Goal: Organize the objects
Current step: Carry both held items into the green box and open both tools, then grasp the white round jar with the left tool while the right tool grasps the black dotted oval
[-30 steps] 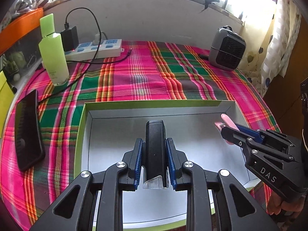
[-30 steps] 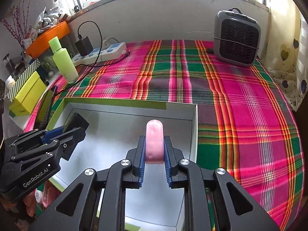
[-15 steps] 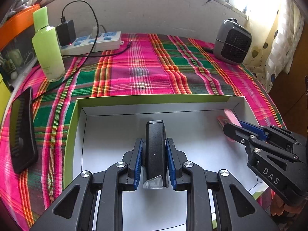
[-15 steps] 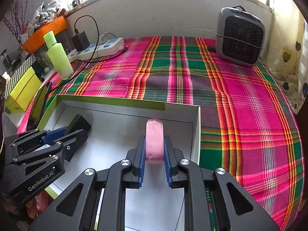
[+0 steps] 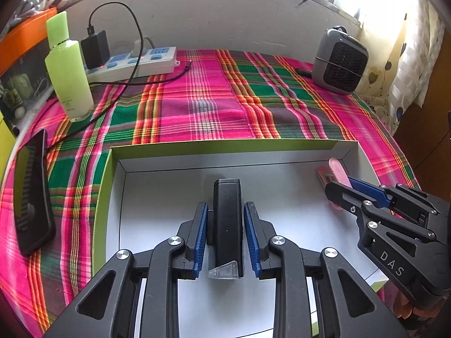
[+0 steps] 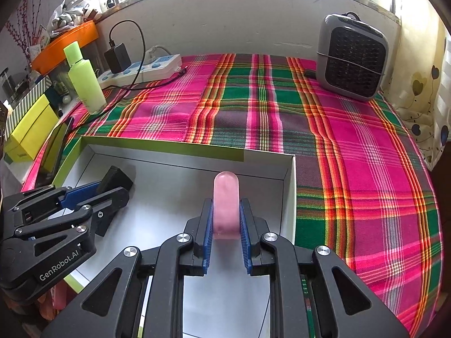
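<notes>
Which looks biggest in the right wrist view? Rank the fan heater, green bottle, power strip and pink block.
1. fan heater
2. power strip and green bottle: too alike to rank
3. pink block, though near the camera, so its rank is unsure

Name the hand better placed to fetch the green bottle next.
Left. The left tongs have just been opening, pads off the black device over the box, and the green bottle stands on that side. The right tongs grip the pink piece.
</notes>
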A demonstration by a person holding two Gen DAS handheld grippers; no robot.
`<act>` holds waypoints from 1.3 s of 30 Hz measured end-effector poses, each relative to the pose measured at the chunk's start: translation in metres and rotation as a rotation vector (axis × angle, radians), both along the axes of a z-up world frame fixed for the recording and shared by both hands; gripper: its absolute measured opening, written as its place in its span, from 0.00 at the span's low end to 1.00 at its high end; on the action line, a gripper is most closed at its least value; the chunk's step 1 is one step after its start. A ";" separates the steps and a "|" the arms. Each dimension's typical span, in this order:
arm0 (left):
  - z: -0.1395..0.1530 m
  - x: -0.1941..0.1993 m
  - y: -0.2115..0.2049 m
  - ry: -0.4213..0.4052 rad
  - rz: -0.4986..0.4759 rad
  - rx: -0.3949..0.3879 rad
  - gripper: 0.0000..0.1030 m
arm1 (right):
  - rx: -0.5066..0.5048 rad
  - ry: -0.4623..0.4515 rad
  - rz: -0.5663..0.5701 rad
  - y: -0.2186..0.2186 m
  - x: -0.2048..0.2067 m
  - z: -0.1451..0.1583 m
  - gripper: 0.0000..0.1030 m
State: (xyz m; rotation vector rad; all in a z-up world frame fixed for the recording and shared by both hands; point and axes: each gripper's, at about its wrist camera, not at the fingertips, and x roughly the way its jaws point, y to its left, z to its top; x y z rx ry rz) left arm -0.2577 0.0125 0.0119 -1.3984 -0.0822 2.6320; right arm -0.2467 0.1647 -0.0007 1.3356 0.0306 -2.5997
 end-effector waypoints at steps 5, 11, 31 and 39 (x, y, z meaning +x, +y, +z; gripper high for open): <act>0.001 0.003 0.000 -0.004 0.001 0.002 0.32 | -0.014 0.007 0.003 0.001 0.003 0.001 0.19; 0.011 0.016 -0.003 0.023 0.003 0.012 0.42 | -0.048 0.031 0.009 0.002 0.014 0.007 0.29; 0.033 0.081 -0.022 0.088 0.032 0.046 0.44 | -0.111 0.089 0.004 0.006 0.077 0.029 0.29; 0.037 0.108 -0.032 0.106 0.038 0.051 0.44 | -0.120 0.105 0.010 0.015 0.107 0.033 0.29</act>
